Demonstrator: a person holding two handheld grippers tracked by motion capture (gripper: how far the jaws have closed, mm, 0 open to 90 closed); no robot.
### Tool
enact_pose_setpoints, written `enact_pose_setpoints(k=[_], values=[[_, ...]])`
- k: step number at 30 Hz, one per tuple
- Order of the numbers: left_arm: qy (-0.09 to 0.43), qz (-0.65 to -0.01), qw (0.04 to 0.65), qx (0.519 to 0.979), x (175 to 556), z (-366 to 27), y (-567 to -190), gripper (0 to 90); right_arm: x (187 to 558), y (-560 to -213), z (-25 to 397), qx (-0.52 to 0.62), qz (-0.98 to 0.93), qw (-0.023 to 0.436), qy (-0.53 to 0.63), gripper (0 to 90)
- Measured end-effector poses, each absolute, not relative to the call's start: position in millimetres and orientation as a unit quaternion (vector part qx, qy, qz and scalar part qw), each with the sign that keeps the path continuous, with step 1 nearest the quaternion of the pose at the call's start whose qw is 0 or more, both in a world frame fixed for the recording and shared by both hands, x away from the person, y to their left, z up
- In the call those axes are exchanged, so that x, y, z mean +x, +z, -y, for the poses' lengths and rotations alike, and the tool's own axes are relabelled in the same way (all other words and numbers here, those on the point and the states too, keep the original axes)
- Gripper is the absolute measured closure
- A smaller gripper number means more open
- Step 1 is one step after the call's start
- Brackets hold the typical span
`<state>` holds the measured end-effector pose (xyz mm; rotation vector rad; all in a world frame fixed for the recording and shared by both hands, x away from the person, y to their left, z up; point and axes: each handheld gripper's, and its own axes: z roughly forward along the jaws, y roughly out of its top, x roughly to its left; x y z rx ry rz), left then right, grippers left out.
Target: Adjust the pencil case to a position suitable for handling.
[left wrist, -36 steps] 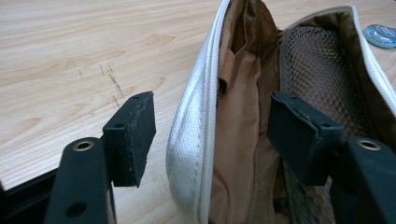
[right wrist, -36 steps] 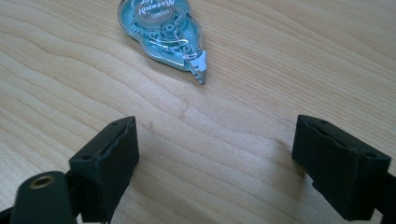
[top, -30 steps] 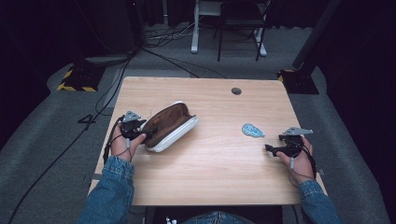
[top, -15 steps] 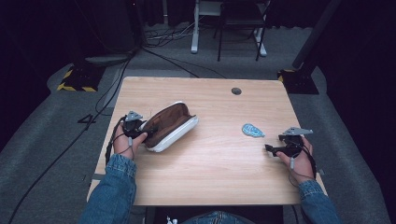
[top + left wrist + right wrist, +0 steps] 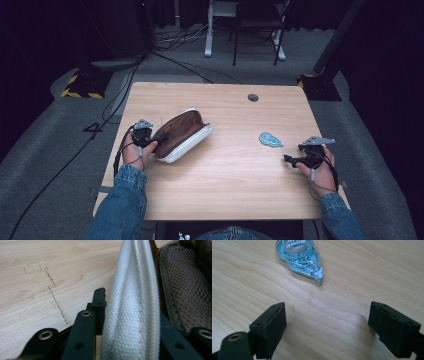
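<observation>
A brown pouch (image 5: 181, 133) with a white rim lies open on the left half of the wooden table (image 5: 225, 190). My left gripper (image 5: 156, 139) is at its near-left end, shut on the white fabric rim (image 5: 132, 302). The pouch's mesh lining (image 5: 187, 290) shows just beyond the jaws. A teal correction-tape dispenser (image 5: 270, 139) lies flat on the right half of the table. My right gripper (image 5: 290, 160) rests just short of it, open. In the right gripper view the dispenser (image 5: 299, 257) lies ahead of the gripper (image 5: 332, 325), with bare wood between the jaws.
A round cable hole (image 5: 253, 97) sits near the table's far edge. Beyond the table are dark floor, cables (image 5: 170, 55) and a white stand (image 5: 210, 30). A black cable (image 5: 122, 145) trails from the left gripper by the table's left edge.
</observation>
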<state>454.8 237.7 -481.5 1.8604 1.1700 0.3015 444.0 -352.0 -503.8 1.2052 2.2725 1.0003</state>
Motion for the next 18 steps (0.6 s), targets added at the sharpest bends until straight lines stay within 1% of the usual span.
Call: enact_pose_setpoints(k=[3, 9, 18], values=[[0.116, -0.472, 0.449, 0.750, 455.6, -239.0, -482.4, 78.2, 443.9, -503.8, 352.0, 0.429, -0.808, 0.190, 0.356, 15.0], [0.110, -0.468, 0.453, 0.751, 456.0, -240.1, -482.7, 82.3, 443.9, -503.8, 352.0, 0.429, -0.808, 0.189, 0.356, 15.1], [0.103, -0.470, 0.454, 0.750, 455.8, -239.8, -481.3, 84.3, 443.9, -503.8, 352.0, 0.429, -0.809, 0.189, 0.356, 15.1]])
